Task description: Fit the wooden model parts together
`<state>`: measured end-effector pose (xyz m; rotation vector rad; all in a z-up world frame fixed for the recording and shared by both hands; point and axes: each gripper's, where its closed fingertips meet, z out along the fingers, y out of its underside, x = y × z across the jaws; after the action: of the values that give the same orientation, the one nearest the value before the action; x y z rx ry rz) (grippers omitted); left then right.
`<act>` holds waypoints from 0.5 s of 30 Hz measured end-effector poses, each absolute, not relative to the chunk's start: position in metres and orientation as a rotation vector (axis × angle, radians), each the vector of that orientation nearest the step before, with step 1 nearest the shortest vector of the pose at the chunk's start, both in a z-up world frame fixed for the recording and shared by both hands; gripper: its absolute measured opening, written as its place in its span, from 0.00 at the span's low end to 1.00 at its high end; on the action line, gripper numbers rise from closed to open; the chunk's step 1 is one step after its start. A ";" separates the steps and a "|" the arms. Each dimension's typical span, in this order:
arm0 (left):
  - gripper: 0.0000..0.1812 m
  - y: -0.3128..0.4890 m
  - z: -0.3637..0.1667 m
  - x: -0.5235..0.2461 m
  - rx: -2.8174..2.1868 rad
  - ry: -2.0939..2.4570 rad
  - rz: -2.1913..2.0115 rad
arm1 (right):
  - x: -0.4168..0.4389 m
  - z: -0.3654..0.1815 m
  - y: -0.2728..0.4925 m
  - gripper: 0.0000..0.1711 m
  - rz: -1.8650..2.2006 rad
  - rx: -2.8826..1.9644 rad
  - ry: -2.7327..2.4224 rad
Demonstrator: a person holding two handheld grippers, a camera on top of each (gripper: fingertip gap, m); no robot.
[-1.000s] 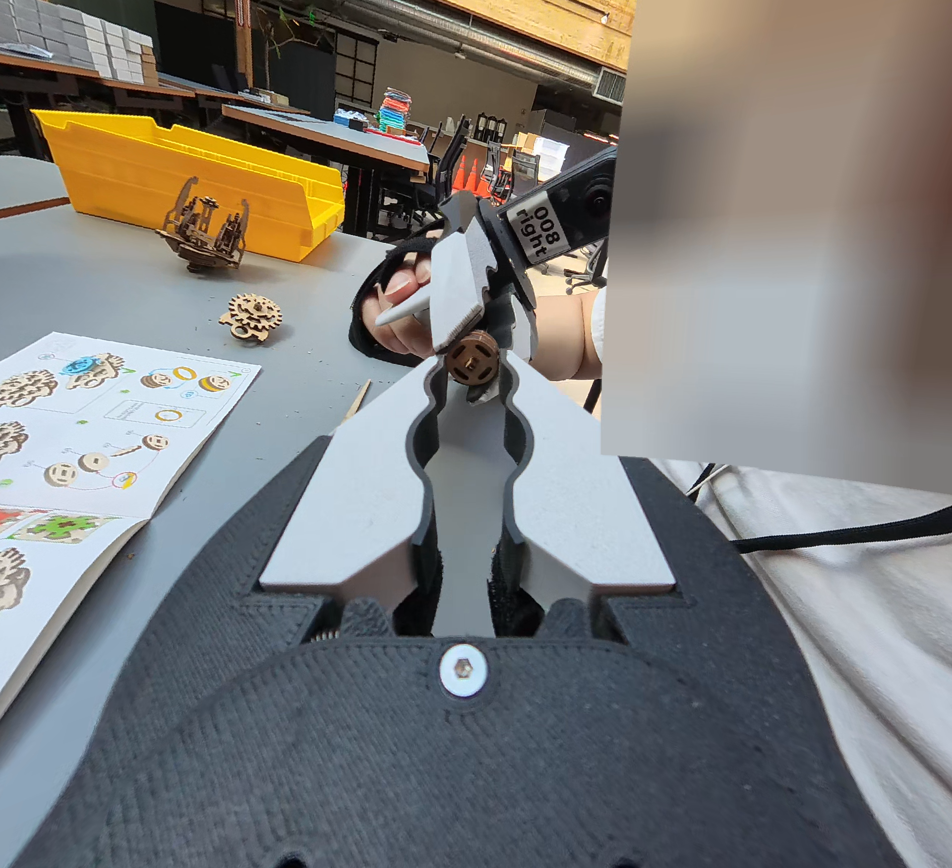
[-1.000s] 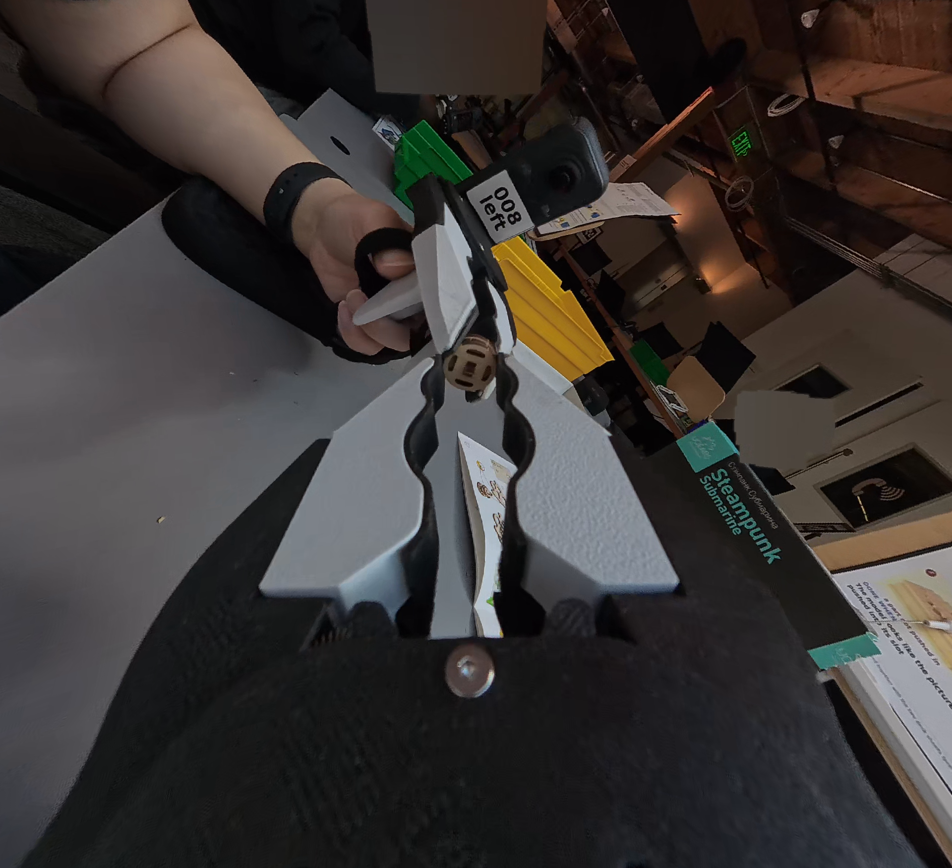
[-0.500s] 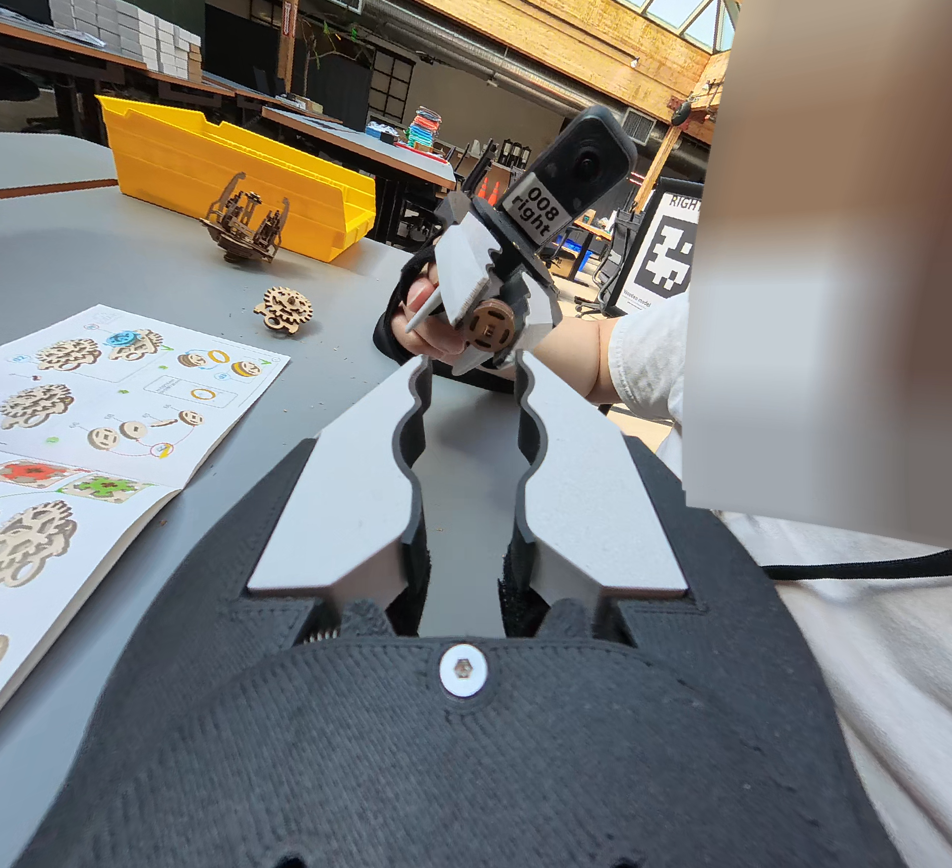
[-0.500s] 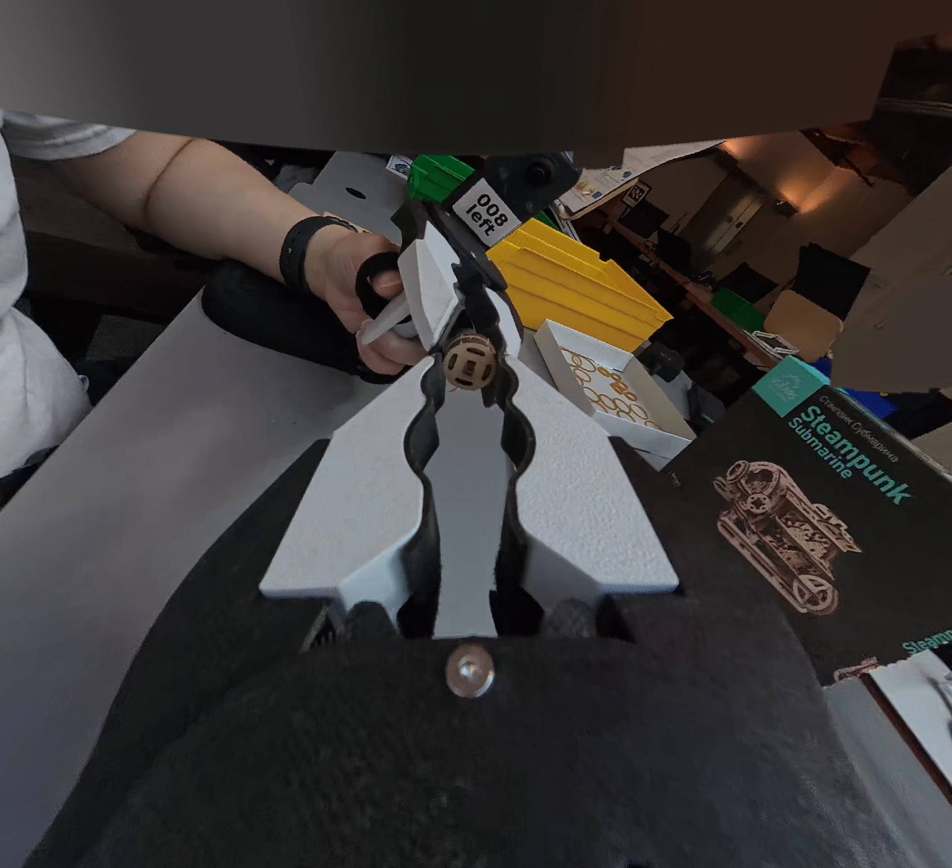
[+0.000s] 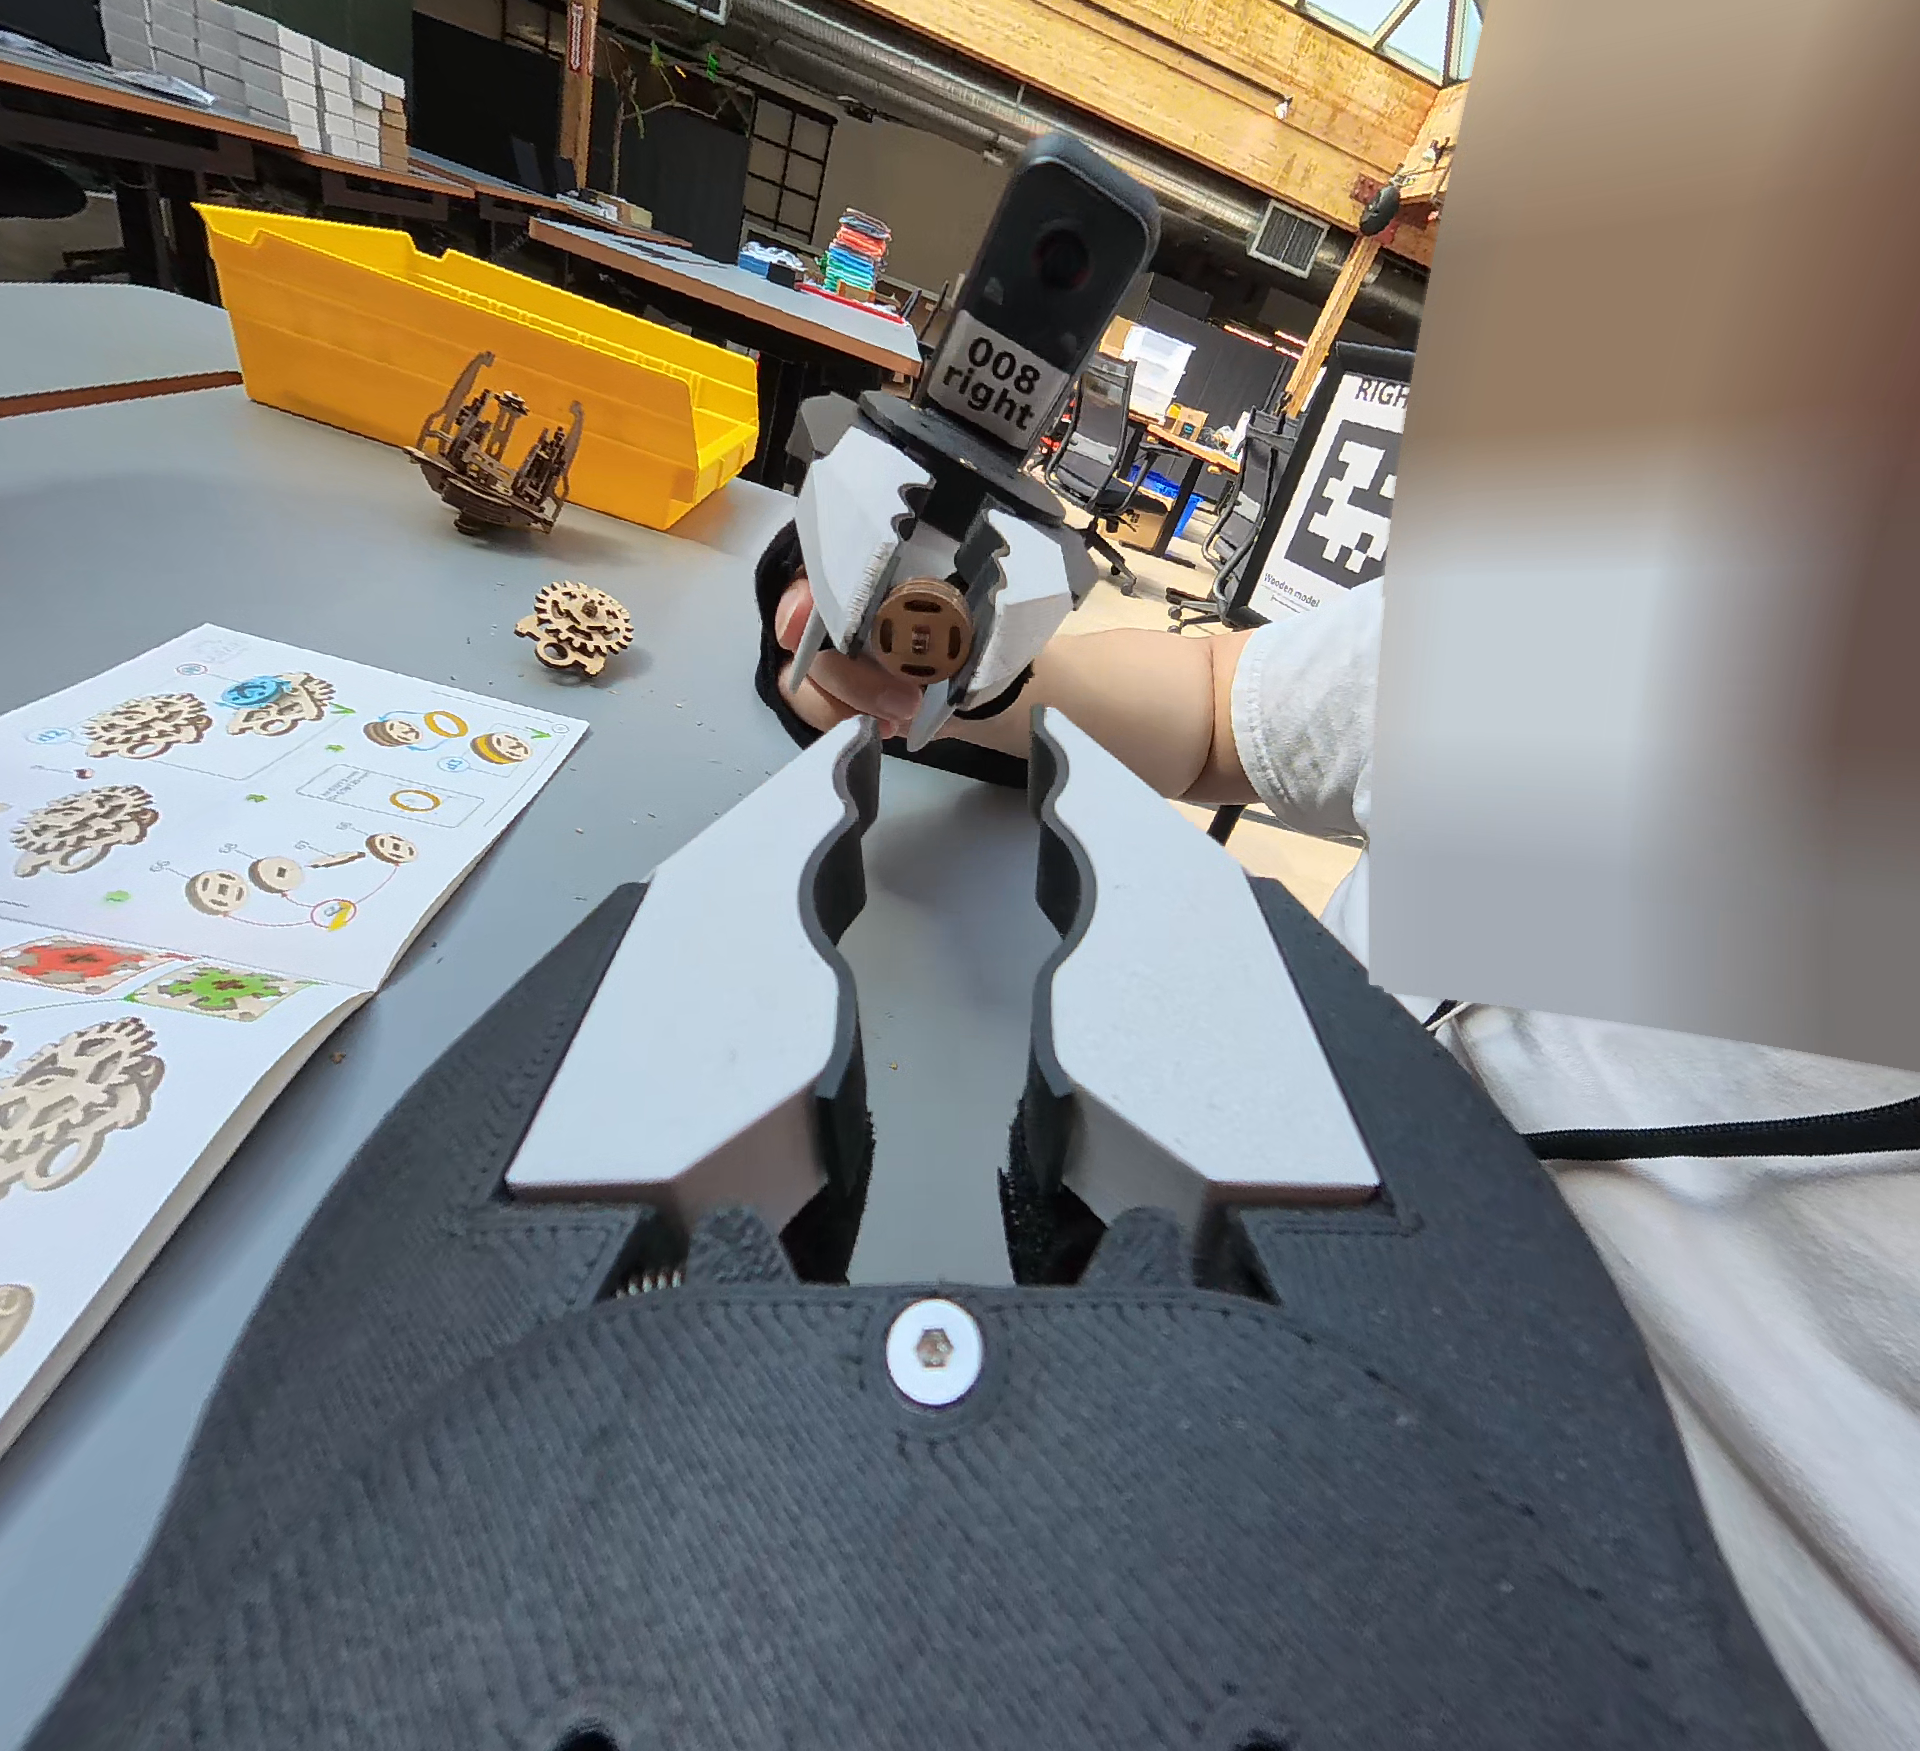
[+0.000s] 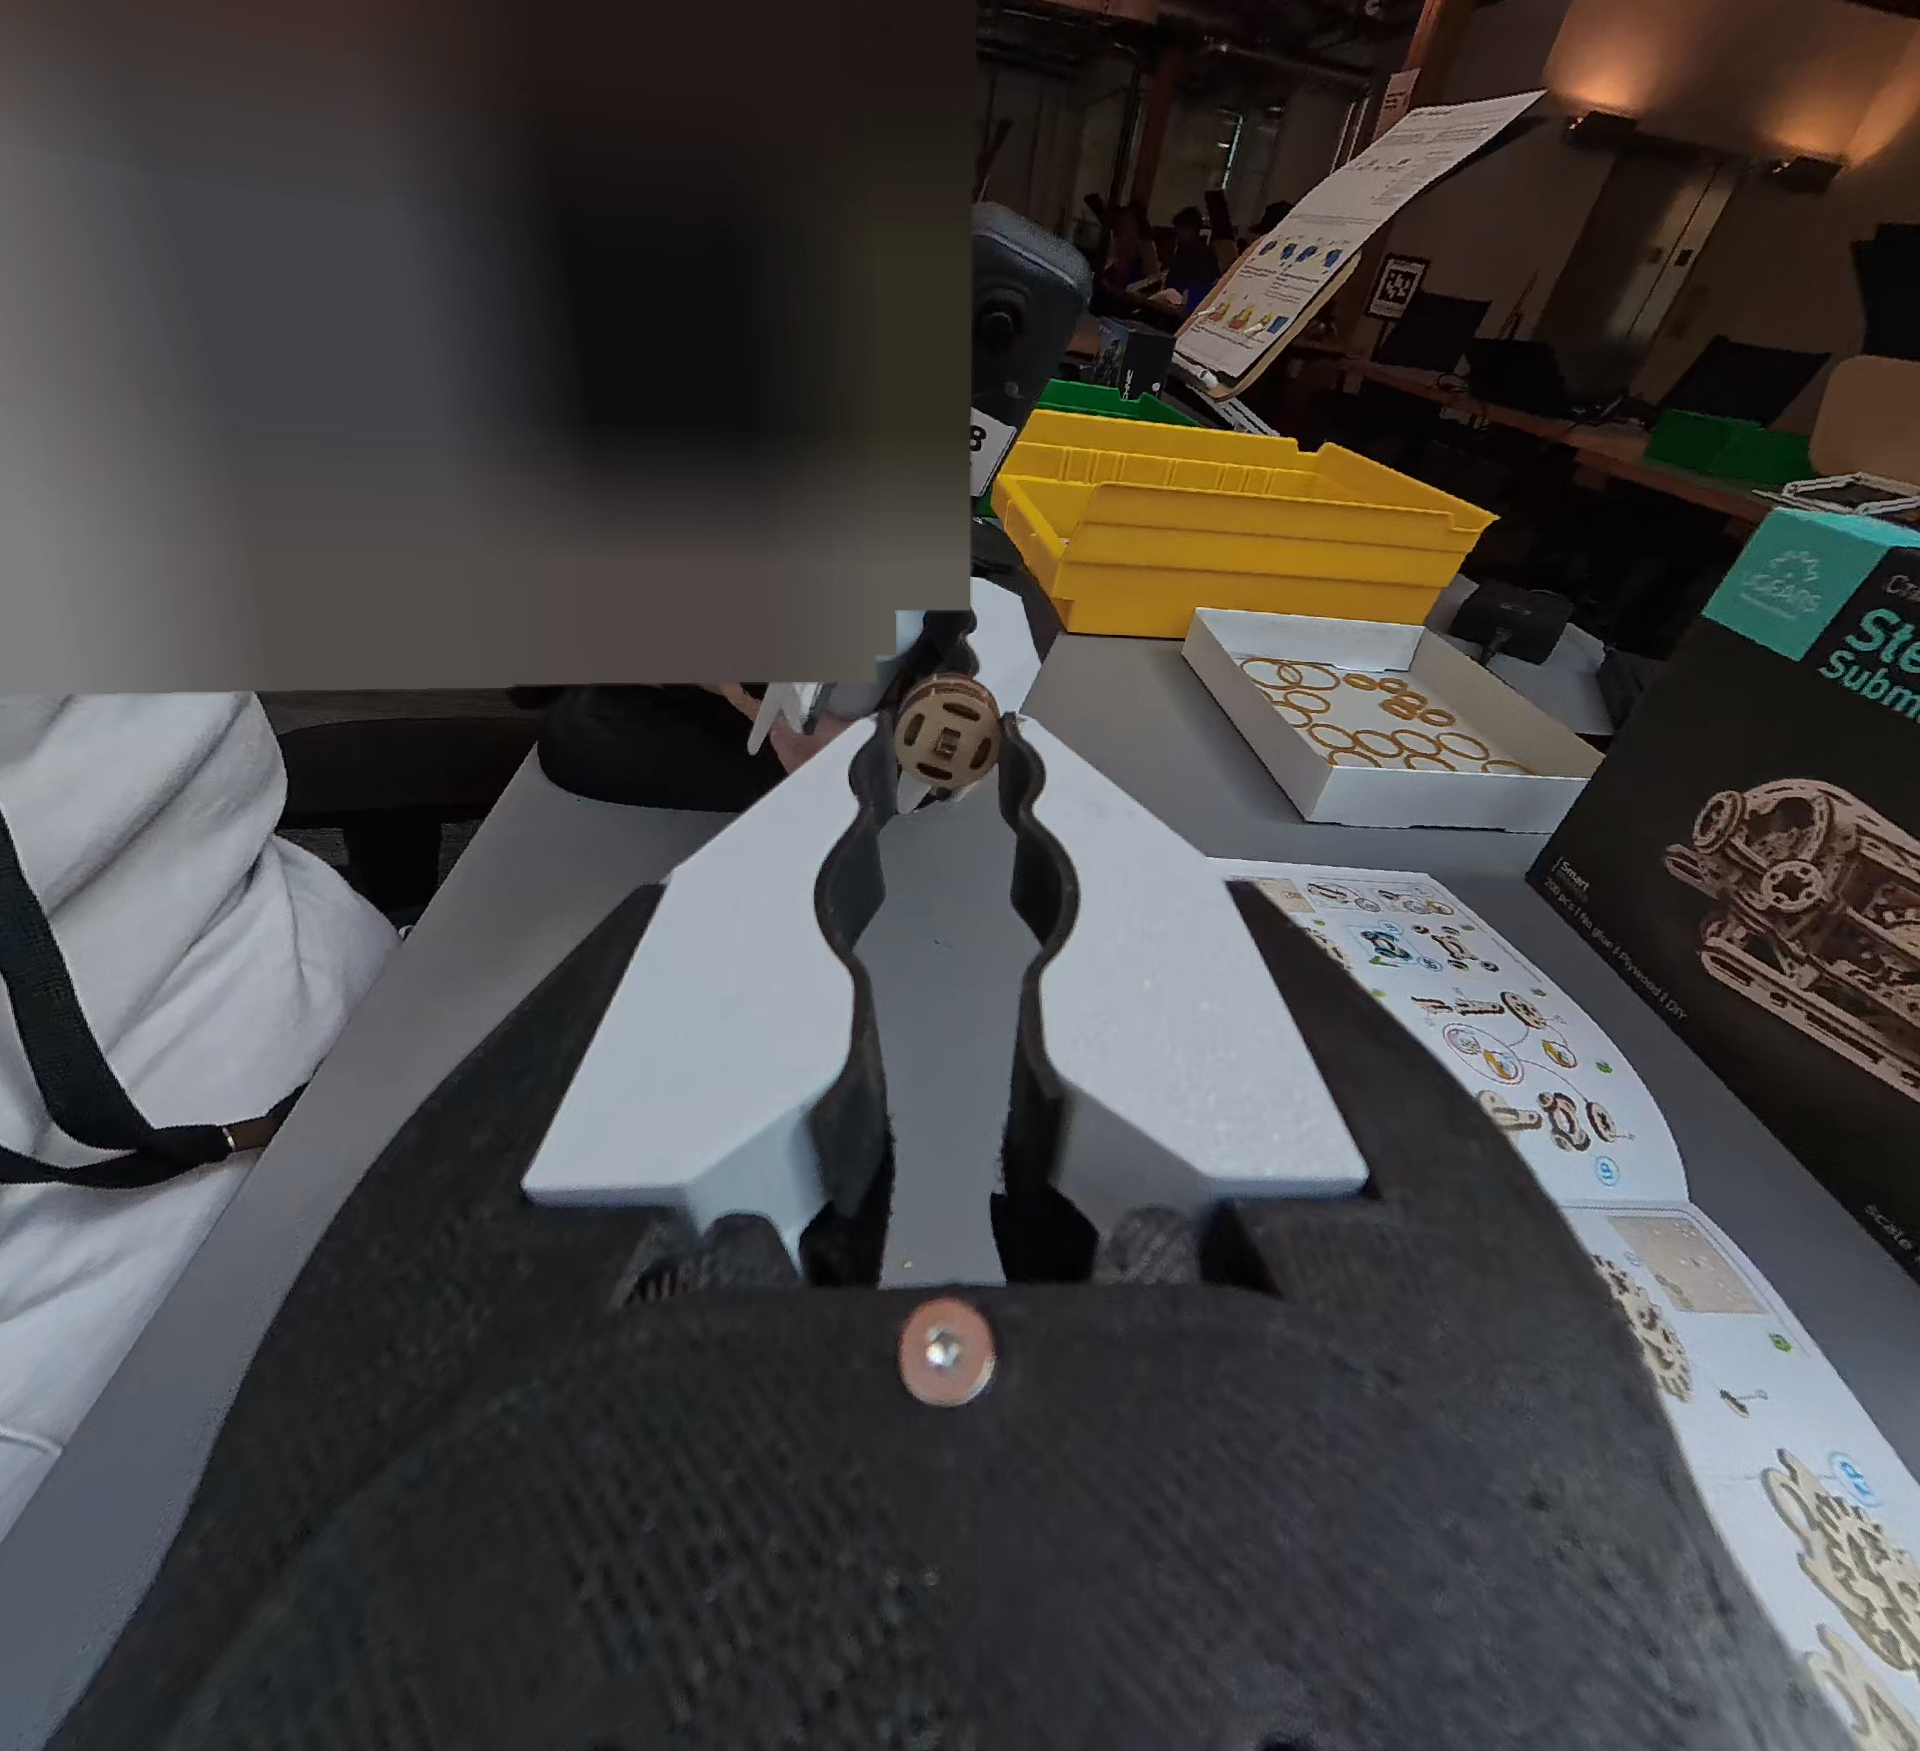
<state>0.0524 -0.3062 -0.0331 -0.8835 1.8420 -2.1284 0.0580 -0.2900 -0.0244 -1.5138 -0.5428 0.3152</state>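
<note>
While the left gripper (image 5: 951,745) stands with its two grey fingers spread apart and nothing between them, the right gripper (image 6: 948,756) is clamped on a small round wooden disc with slots (image 6: 947,733) at its fingertips. In the left wrist view that disc (image 5: 923,631) faces the camera, held just beyond the left gripper's tips and clear of them, above the grey table (image 5: 260,558). A hand (image 5: 852,678) grips the right gripper's handle just behind the disc.

Taking the disc as landmark in the left wrist view: nearer and to its left lies an open white instruction booklet (image 5: 208,870) flat on the table. Just left of the disc lies a flat wooden gear piece (image 5: 575,626). Farther left and behind stands a dark, partly built wooden model (image 5: 499,465), and behind that a yellow plastic bin (image 5: 468,351).

In the right wrist view, right of the disc sits a shallow white tray of thin wooden rings (image 6: 1382,725), behind it stacked yellow bins (image 6: 1226,517), and nearer on the right a black model box (image 6: 1766,818).
</note>
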 end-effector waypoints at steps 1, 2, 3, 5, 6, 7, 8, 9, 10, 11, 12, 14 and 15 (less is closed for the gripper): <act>0.15 -0.305 -0.032 0.053 -0.886 1.827 -2.131 | 0.058 -0.025 -0.290 0.11 0.268 -1.503 -0.570; 0.15 -0.303 -0.031 0.054 -0.891 1.813 -2.133 | 0.058 -0.026 -0.290 0.11 0.212 -1.486 -0.604; 0.15 -0.302 -0.030 0.055 -0.896 1.802 -2.133 | 0.056 -0.026 -0.291 0.11 0.157 -1.469 -0.644; 0.15 -0.301 -0.029 0.055 -0.900 1.798 -2.143 | 0.049 -0.030 -0.292 0.11 0.070 -1.448 -0.726; 0.15 -0.302 -0.030 0.054 -0.902 1.801 -2.148 | 0.046 -0.032 -0.292 0.11 0.034 -1.438 -0.760; 0.16 -0.303 -0.030 0.054 -0.899 1.808 -2.153 | 0.043 -0.034 -0.292 0.11 0.003 -1.430 -0.788; 0.15 -0.304 -0.031 0.053 -0.892 1.818 -2.159 | 0.041 -0.035 -0.292 0.11 -0.026 -1.423 -0.809; 0.15 -0.306 -0.031 0.052 -0.884 1.829 -2.162 | 0.040 -0.036 -0.292 0.11 -0.053 -1.412 -0.827; 0.14 -0.307 -0.031 0.051 -0.873 1.842 -2.163 | 0.040 -0.037 -0.292 0.11 -0.071 -1.407 -0.841; 0.13 -0.309 -0.032 0.049 -0.863 1.854 -2.161 | 0.040 -0.039 -0.292 0.11 -0.085 -1.408 -0.851; 0.13 -0.310 -0.032 0.049 -0.857 1.861 -2.157 | 0.039 -0.039 -0.292 0.11 -0.096 -1.408 -0.858; 0.13 -0.311 -0.033 0.048 -0.851 1.866 -2.157 | 0.038 -0.040 -0.292 0.11 -0.113 -1.403 -0.868; 0.13 -0.311 -0.032 0.048 -0.851 1.866 -2.162 | 0.038 -0.040 -0.292 0.11 -0.121 -1.399 -0.870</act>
<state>0.0482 -0.3107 -0.0324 -0.8512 1.8662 -2.1622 0.0381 -0.2918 -0.0396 -1.3990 -0.8705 -0.1214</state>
